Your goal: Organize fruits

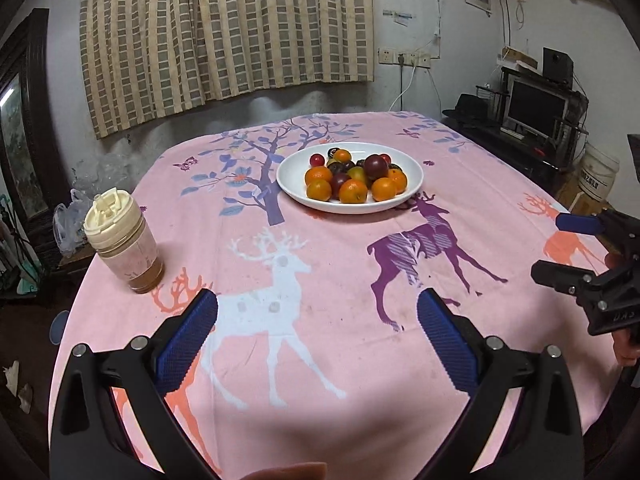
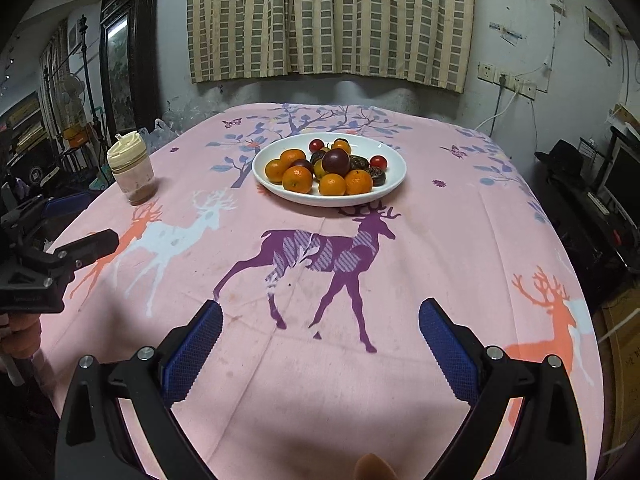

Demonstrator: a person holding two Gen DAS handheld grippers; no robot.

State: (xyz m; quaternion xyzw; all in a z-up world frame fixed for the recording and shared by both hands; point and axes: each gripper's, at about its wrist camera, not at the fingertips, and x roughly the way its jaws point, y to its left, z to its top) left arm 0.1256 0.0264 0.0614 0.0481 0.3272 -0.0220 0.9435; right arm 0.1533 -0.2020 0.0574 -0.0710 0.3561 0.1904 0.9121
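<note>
A white plate (image 1: 296,168) stands at the far middle of the pink deer tablecloth; it also shows in the right wrist view (image 2: 394,160). It holds a pile of fruit: several oranges (image 1: 353,191) (image 2: 297,179), dark plums (image 1: 375,165) (image 2: 336,161) and small red fruits (image 1: 317,158) (image 2: 316,144). My left gripper (image 1: 318,308) is open and empty, low over the near table, well short of the plate. My right gripper (image 2: 320,316) is open and empty too, at the near edge. Each gripper shows in the other's view, the right (image 1: 560,244) and the left (image 2: 80,224).
A plastic jar (image 1: 124,246) with a cream lid stands at the table's left side, also in the right wrist view (image 2: 132,172). Curtains and a wall are behind the table. A desk with a monitor (image 1: 534,108) is to the right.
</note>
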